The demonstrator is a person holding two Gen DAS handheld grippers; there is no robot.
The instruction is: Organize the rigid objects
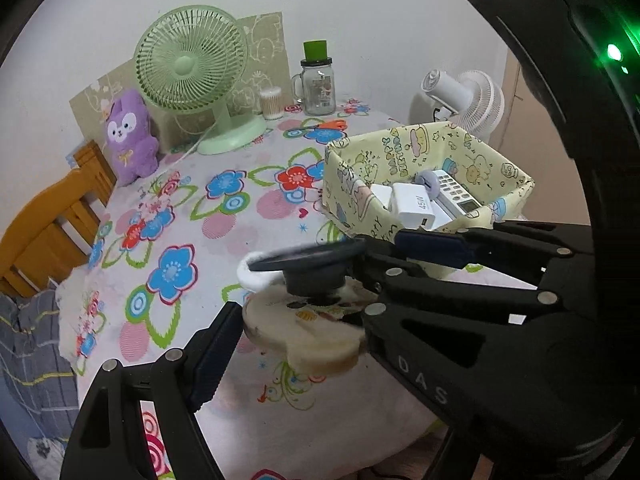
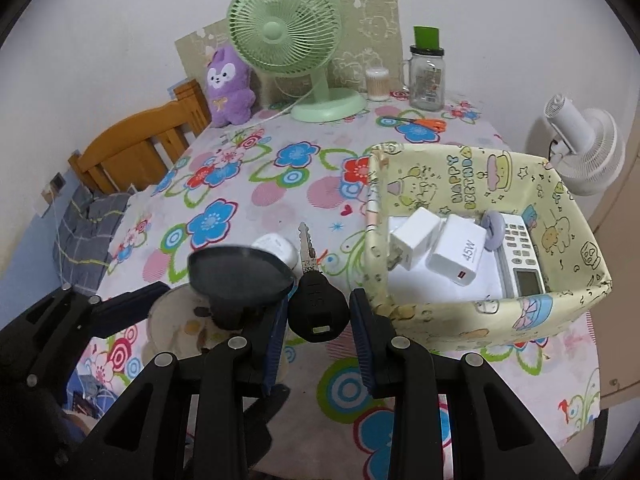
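The right tool (image 2: 318,340) has its two blue pads squeezed on the fat black head of a key (image 2: 316,308). The key is long and thin. Its silver blade sticks straight out past the pads, pointing away from the tool toward the far side of the counter (image 2: 256,200). The black head is the end closest to the tool.

The left tool (image 1: 304,292) is open wide. One blue finger (image 1: 212,352) is low on the left and the other one (image 1: 434,246) is up on the right. Between them sits a black round thing (image 1: 312,264) like a suction cup. It is over a flat cream pad (image 1: 304,332) with cartoon pictures. I cannot tell if the fingers are really gripping it.

Just to the right of the right tool, very close, is a yellow box (image 2: 500,320) with cartoon pictures. Inside it lie two white chargers (image 2: 456,256), a white remote (image 2: 520,256) and a small purple ring (image 2: 494,236).

Far ahead of the tools stand a green fan (image 2: 286,26), a purple plush toy (image 2: 230,88), and a glass jar (image 2: 427,80) with a green top.
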